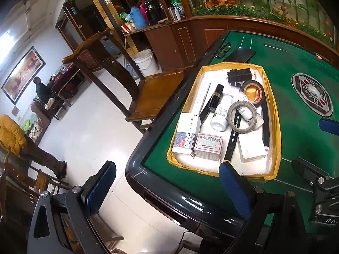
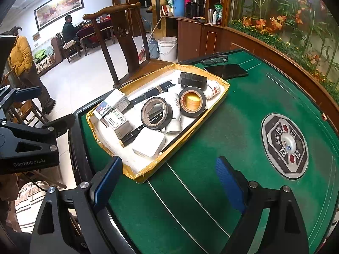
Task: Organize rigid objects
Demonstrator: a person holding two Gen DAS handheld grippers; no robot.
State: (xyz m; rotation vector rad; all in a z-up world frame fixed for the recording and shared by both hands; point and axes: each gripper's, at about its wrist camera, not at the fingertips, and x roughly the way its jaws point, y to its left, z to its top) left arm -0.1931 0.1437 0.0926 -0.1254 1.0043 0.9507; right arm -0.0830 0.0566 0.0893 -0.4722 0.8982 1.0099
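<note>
Green felt covers the mahjong table (image 2: 233, 131), with its dice console (image 2: 285, 146) set in the middle and a dark wooden chair (image 2: 118, 40) drawn up at the far edge. Toward that chair from the console sits a shallow tray (image 2: 148, 172) with yellow-taped walls, and everything to be sorted is heaped inside it. A grey tape roll (image 2: 155, 115) leans on a white bottle (image 2: 174, 114); a black tape roll (image 2: 191, 101) ringing a yellow core lies just beyond, touching a black toothed block (image 2: 192, 80). Nearest the grippers lies a white square adapter (image 2: 149, 144), with two printed cartons (image 2: 115, 112) and a black pen (image 2: 156, 91) on the chair side of the tray. Beyond the tray, a dark phone (image 2: 226, 69) and spectacles (image 2: 215, 60) rest on the felt.

The right gripper (image 2: 169, 182) hangs over the near tray wall and bare felt, fingers spread wide, nothing between them. The left gripper (image 1: 169, 190) is likewise spread and empty, one finger off the table's corner, the other over the tray's near wall.

The pile is the hazard. Pulling either tape roll would probably tip the bottle beneath, and a round bottle or roll could travel across the felt. The tray looks light; a finger catching its wall might drag it toward the table edge. The two grippers hang close together and could collide.
</note>
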